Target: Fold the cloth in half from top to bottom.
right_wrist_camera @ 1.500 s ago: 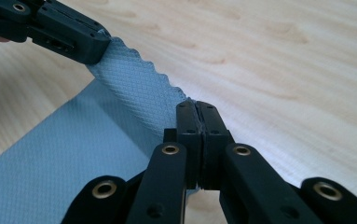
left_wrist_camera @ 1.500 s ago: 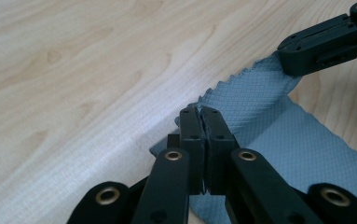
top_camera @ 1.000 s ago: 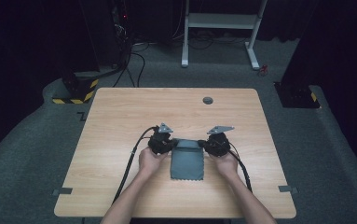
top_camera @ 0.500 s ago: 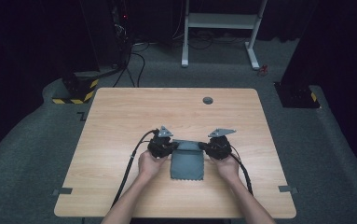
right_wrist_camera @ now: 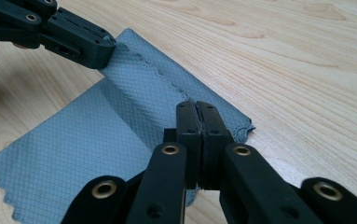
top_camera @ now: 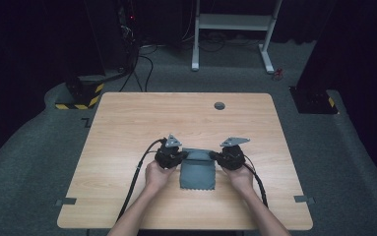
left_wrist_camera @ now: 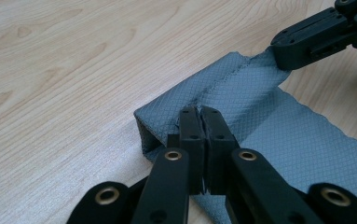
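A grey-blue waffle-textured cloth (top_camera: 197, 173) lies on the wooden table (top_camera: 127, 128) in front of the person. My left gripper (top_camera: 182, 157) is shut on its far left corner, and the closed jaws pinch a raised fold of cloth (left_wrist_camera: 241, 88). My right gripper (top_camera: 214, 156) is shut on the far right corner. The far edge is lifted and folded toward the near side, and the remaining cloth (right_wrist_camera: 83, 144) lies flat. In the left gripper view the right gripper (left_wrist_camera: 283, 52) bites the other end. In the right gripper view the left gripper (right_wrist_camera: 105, 50) grips the opposite corner.
A round grommet hole (top_camera: 219, 105) sits near the table's far edge. Tape strips (top_camera: 66, 201) mark the near corners. A white desk frame (top_camera: 233, 22) and a black-and-yellow floor box (top_camera: 80, 96) stand beyond the table. Cables (top_camera: 137, 172) trail back from the grippers.
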`<state>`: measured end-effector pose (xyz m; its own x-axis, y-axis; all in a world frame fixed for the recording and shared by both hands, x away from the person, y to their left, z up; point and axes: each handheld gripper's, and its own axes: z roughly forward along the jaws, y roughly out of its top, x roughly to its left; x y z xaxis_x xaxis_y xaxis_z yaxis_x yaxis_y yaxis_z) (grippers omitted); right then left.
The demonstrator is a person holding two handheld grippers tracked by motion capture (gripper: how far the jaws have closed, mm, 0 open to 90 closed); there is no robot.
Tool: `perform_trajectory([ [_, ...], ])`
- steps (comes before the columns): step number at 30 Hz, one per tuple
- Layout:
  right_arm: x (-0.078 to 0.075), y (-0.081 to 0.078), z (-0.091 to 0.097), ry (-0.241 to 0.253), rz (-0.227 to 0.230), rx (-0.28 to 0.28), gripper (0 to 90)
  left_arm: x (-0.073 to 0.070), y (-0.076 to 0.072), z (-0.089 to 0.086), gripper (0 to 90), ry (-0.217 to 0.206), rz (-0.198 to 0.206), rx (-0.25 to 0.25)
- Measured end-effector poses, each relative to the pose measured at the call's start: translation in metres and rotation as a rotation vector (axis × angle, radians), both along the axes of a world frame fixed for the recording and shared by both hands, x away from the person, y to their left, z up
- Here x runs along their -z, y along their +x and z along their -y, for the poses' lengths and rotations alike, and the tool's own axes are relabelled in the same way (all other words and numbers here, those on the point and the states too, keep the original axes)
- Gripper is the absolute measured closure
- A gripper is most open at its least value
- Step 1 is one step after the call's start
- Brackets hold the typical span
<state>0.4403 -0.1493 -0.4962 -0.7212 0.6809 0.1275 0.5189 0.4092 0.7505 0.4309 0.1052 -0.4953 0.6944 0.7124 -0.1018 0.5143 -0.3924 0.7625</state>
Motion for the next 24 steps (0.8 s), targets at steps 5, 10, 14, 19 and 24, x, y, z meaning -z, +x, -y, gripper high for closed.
perform_trajectory([
  [5,-0.001,-0.003,0.000,-0.006,0.005,-0.011,89.3,0.001,-0.003,-0.001,88.3,-0.001,0.003,0.005],
  [10,-0.001,-0.006,0.001,-0.005,0.003,-0.013,89.3,0.000,-0.006,-0.001,88.3,-0.005,0.009,0.011],
  [14,0.000,-0.009,0.003,0.005,0.002,-0.013,89.3,0.000,-0.009,0.000,88.3,-0.012,0.005,0.013],
  [19,-0.001,-0.013,0.004,0.009,0.003,-0.022,89.3,0.001,-0.013,-0.001,88.3,-0.010,0.006,0.021],
  [24,-0.002,-0.016,0.003,0.012,0.007,-0.034,89.3,0.002,-0.015,-0.003,88.2,-0.015,0.006,0.018],
])
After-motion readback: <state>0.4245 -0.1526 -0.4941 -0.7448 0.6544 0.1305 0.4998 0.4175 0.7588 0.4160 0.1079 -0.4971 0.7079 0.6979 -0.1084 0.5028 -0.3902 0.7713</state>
